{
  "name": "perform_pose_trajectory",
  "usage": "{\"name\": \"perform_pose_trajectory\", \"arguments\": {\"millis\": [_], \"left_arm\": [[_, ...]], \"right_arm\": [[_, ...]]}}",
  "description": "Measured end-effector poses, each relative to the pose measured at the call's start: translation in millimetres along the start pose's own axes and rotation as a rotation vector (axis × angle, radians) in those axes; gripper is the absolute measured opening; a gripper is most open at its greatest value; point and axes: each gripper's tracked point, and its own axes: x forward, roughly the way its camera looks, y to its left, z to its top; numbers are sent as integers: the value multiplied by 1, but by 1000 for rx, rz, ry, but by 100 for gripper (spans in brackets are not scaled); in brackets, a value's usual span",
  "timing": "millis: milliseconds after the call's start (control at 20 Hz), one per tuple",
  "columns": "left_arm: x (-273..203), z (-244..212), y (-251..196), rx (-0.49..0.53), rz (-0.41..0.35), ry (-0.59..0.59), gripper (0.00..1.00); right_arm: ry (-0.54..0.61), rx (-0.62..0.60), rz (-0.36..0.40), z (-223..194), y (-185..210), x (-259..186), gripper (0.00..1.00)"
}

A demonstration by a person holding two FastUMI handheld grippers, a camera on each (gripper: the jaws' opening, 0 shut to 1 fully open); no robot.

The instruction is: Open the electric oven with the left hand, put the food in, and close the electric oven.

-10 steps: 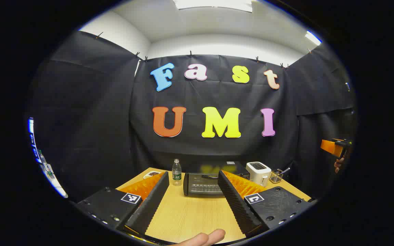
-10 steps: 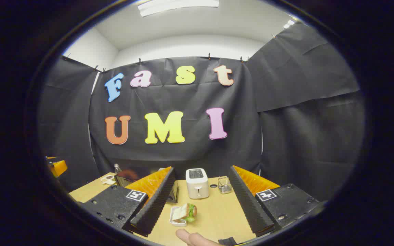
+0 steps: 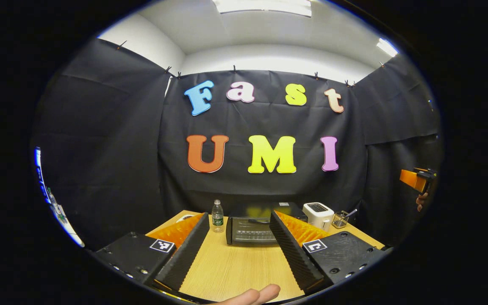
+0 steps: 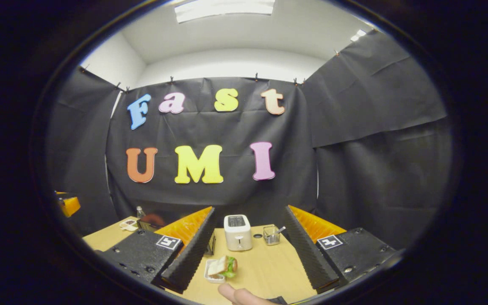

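Observation:
The black electric oven (image 3: 252, 227) stands at the back of the wooden table (image 3: 235, 267), its door closed, straight ahead between the fingers of my left gripper (image 3: 239, 250). That gripper is open and holds nothing, well short of the oven. In the right gripper view a sandwich with green lettuce (image 4: 224, 267) rests on a small white tray (image 4: 212, 273) on the table. My right gripper (image 4: 250, 256) hangs open above and in front of it, empty. The oven (image 4: 151, 223) shows at the left, partly hidden by a finger.
A clear water bottle (image 3: 217, 216) stands left of the oven, a white toaster (image 3: 318, 215) and a small wire basket (image 3: 339, 220) to its right. A small dish (image 3: 183, 218) lies at the far left. A fingertip (image 3: 256, 295) shows at each view's bottom edge.
Both grippers have tilted or risen slightly, so the table objects sit a little lower and farther in each view. Both stay open and nothing on the table has moved.

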Motion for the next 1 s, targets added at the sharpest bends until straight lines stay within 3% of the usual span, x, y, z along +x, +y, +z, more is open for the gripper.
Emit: {"name": "perform_pose_trajectory", "arguments": {"millis": [450,650,1000], "left_arm": [[21,-5,-17,33,-27,-5,94],[53,-12,-25,17,-29,12,94],[133,-50,-51,23,-49,137,94]], "right_arm": [[2,-7,5,-9,3,9,100],[16,17,33,-18,1,11,100],[1,44,10,-22,-26,29,100]]}}
